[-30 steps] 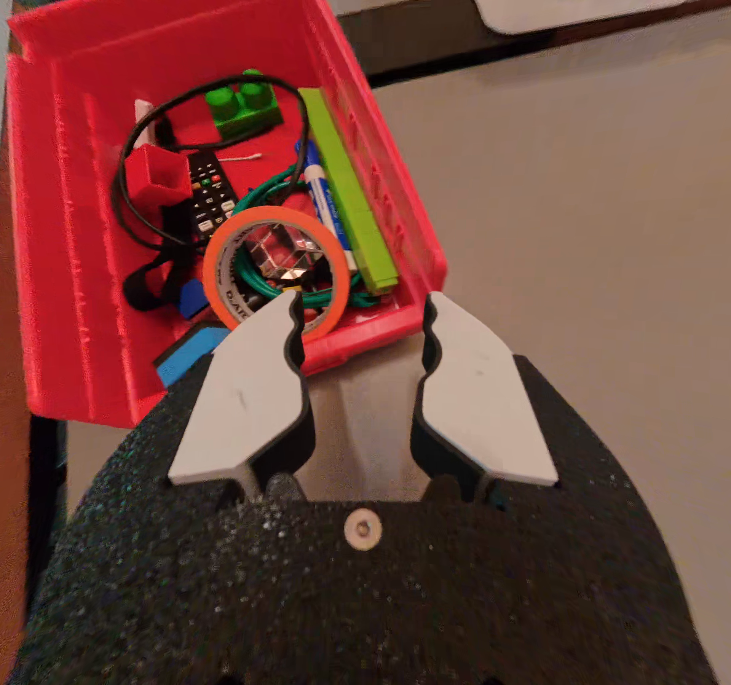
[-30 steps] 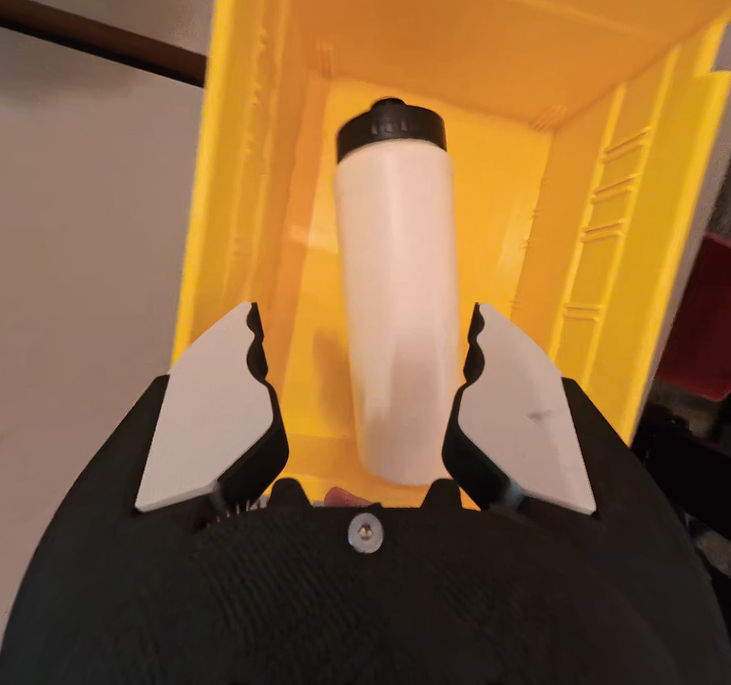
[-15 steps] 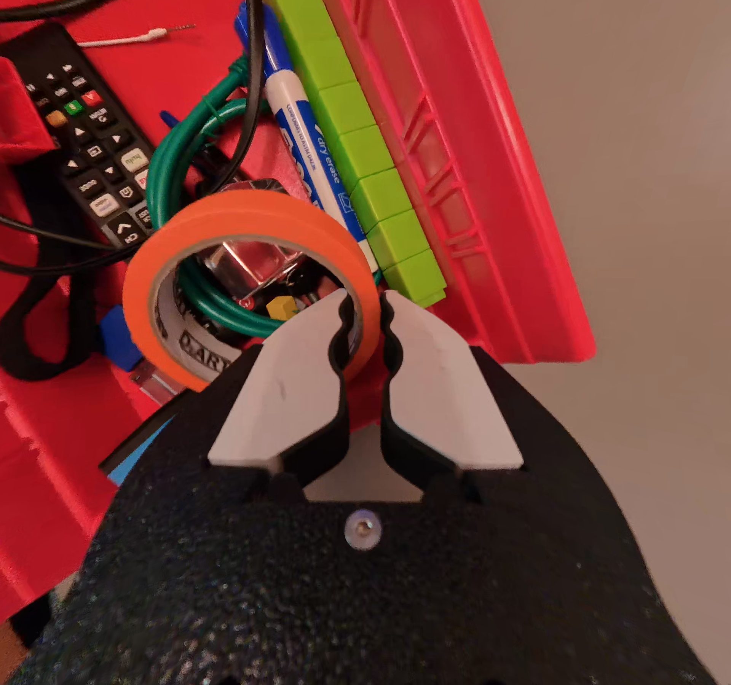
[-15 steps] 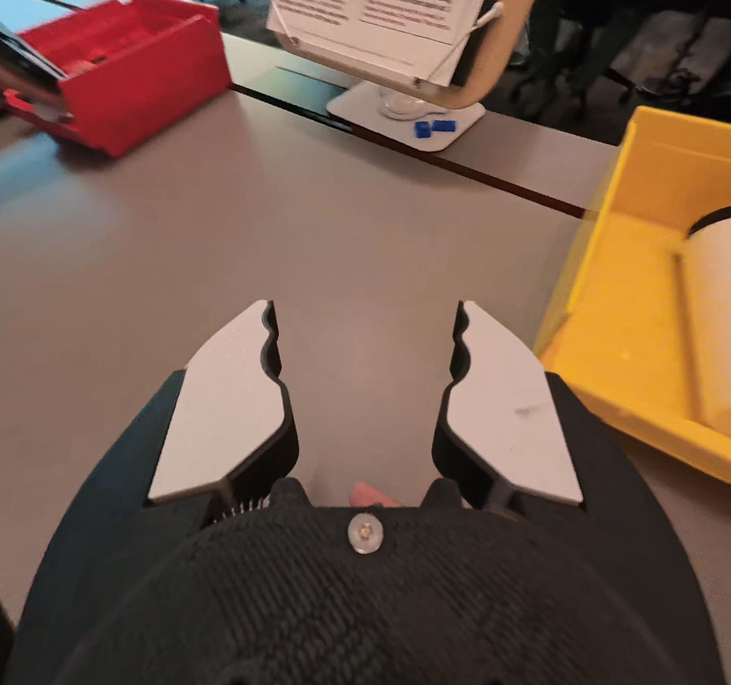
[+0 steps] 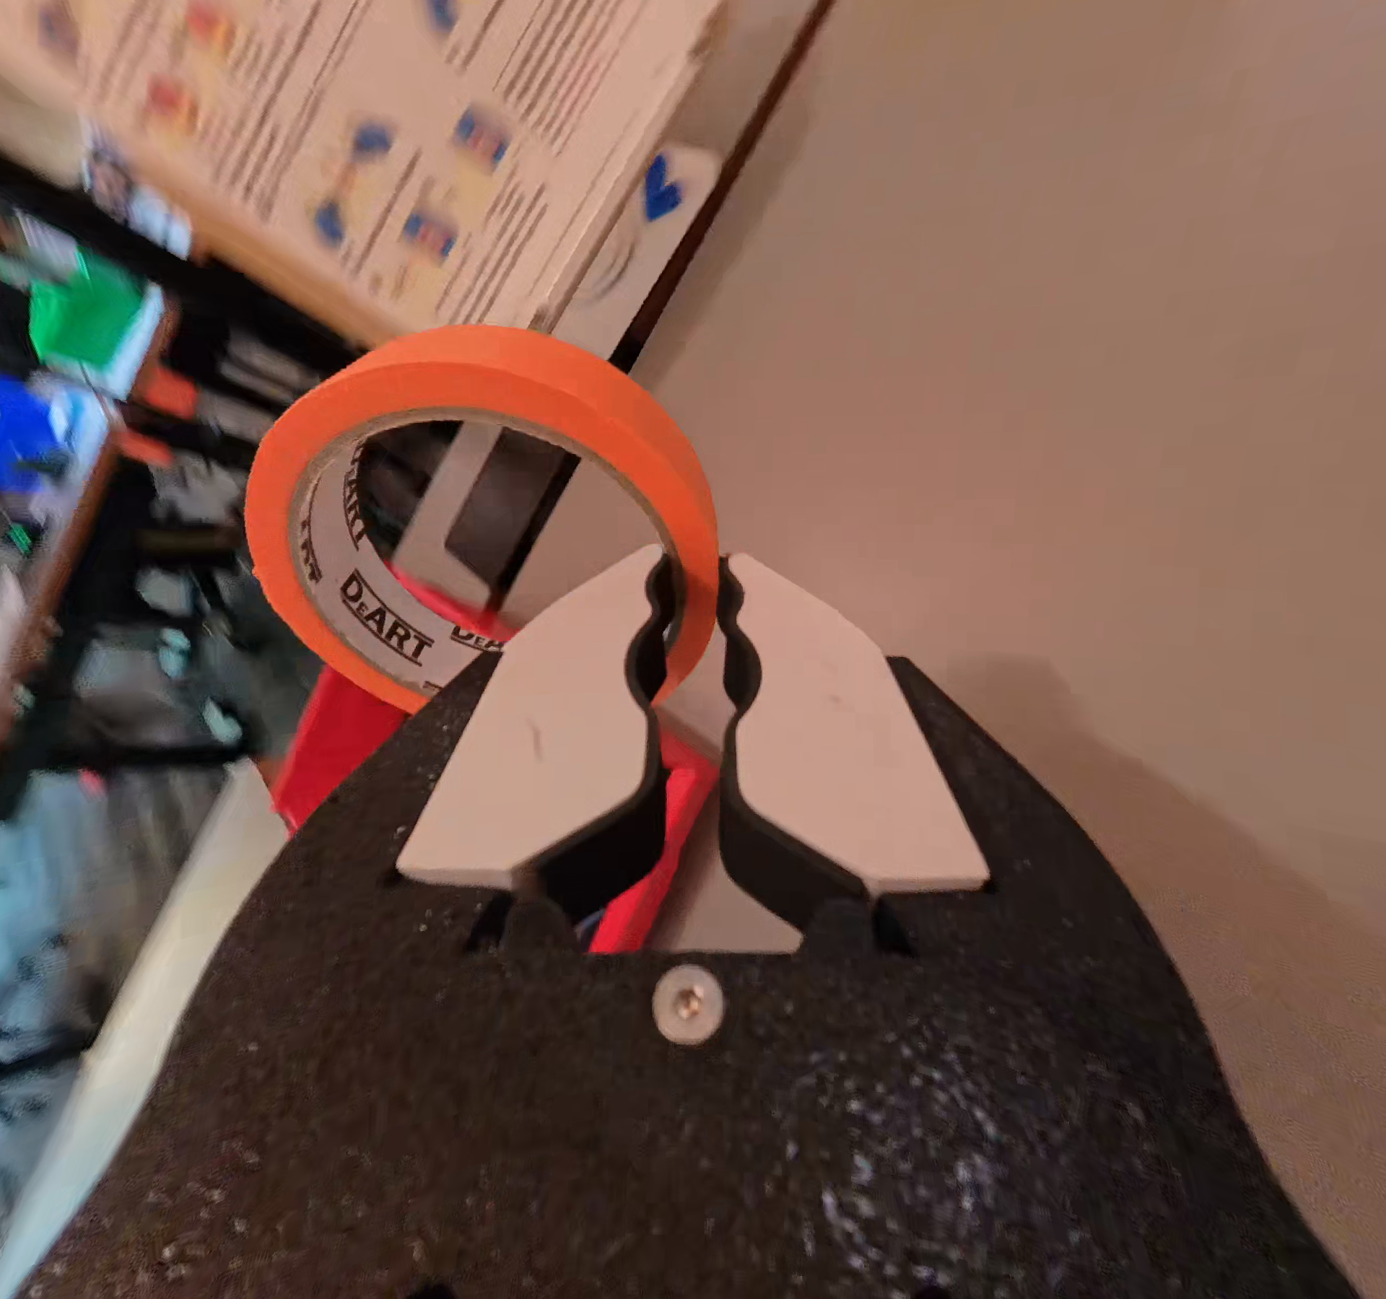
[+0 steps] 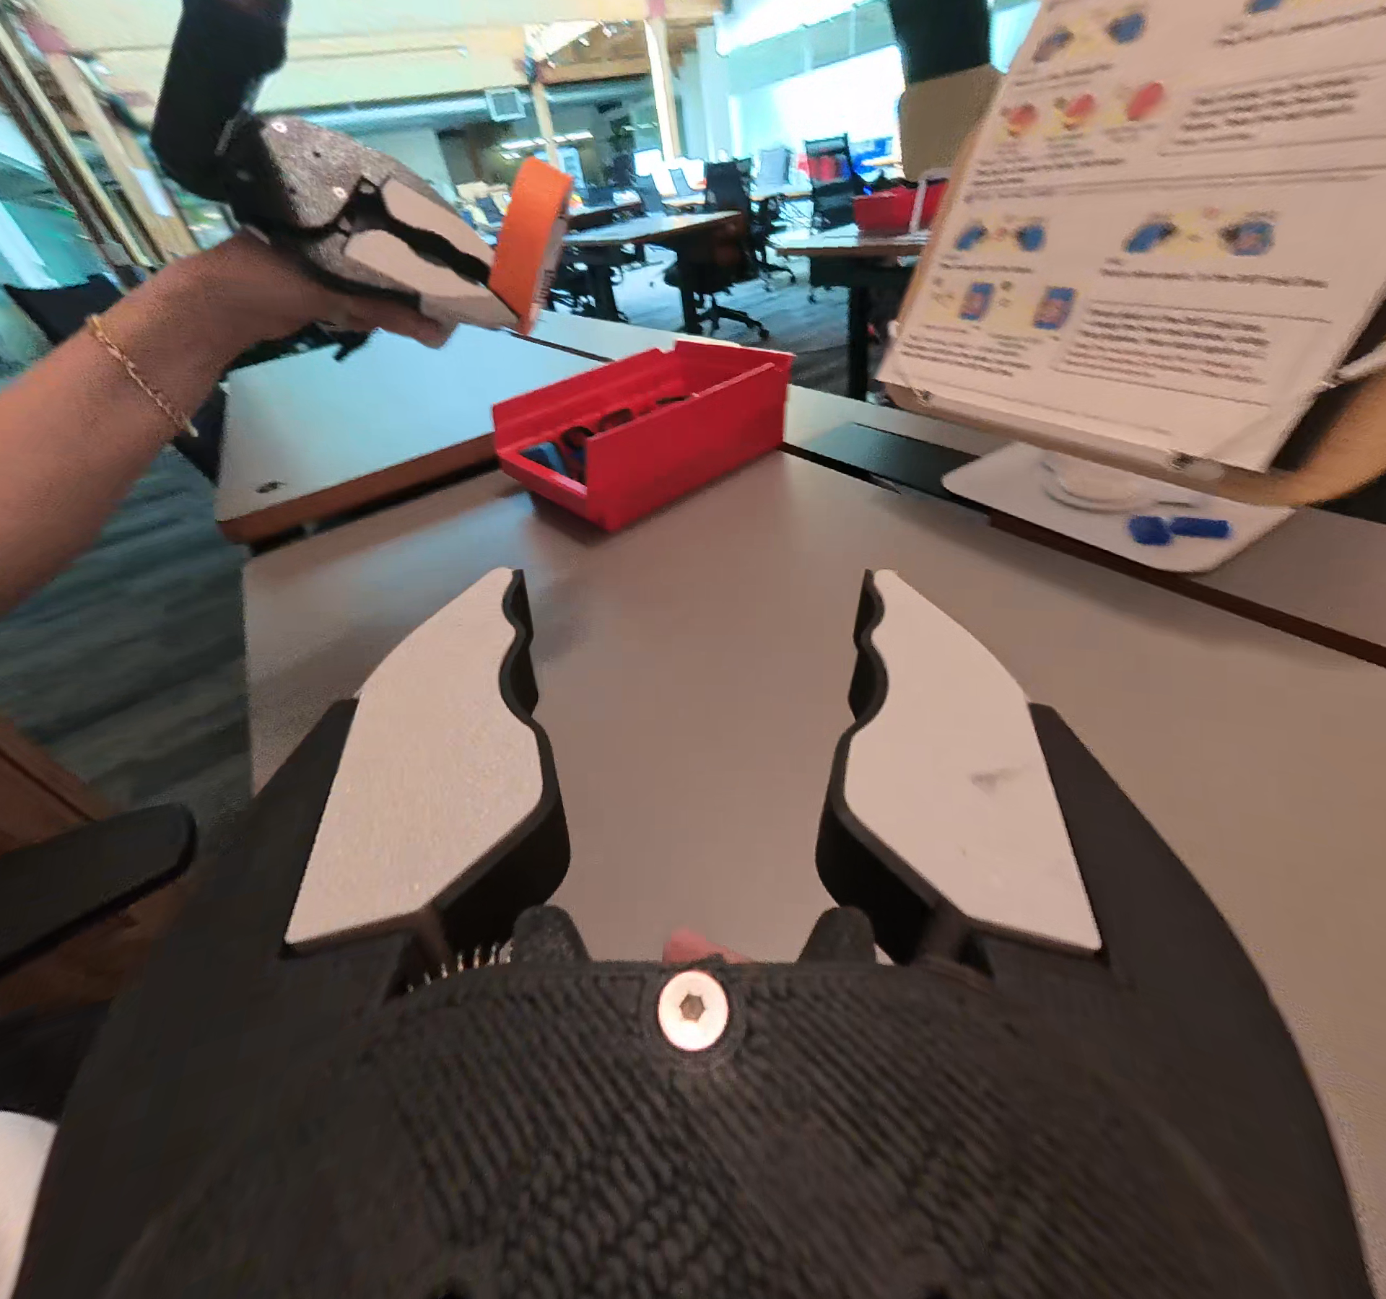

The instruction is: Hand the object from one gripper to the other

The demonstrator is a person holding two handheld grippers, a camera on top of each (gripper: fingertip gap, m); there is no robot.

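Note:
An orange tape roll (image 5: 480,393) with a white core hangs in the air, pinched by its rim in my left gripper (image 5: 694,573), which is shut on it. In the right wrist view the left gripper (image 6: 487,288) holds the tape roll (image 6: 529,243) high at the upper left, above and left of the red bin (image 6: 675,453). My right gripper (image 6: 690,588) is open and empty, low over the grey table (image 6: 712,663), well to the right of and below the tape.
The red bin, holding small items, stands on the table's far left part. A tilted instruction board (image 6: 1170,213) on a white base (image 6: 1110,513) with blue pieces (image 6: 1177,530) stands at the back right. A person's forearm (image 6: 97,393) reaches in from the left.
My left gripper shut on the tape roll in the red bin and lifted it clear into the air. My right gripper left the yellow bin and turned towards the table's middle, staying open.

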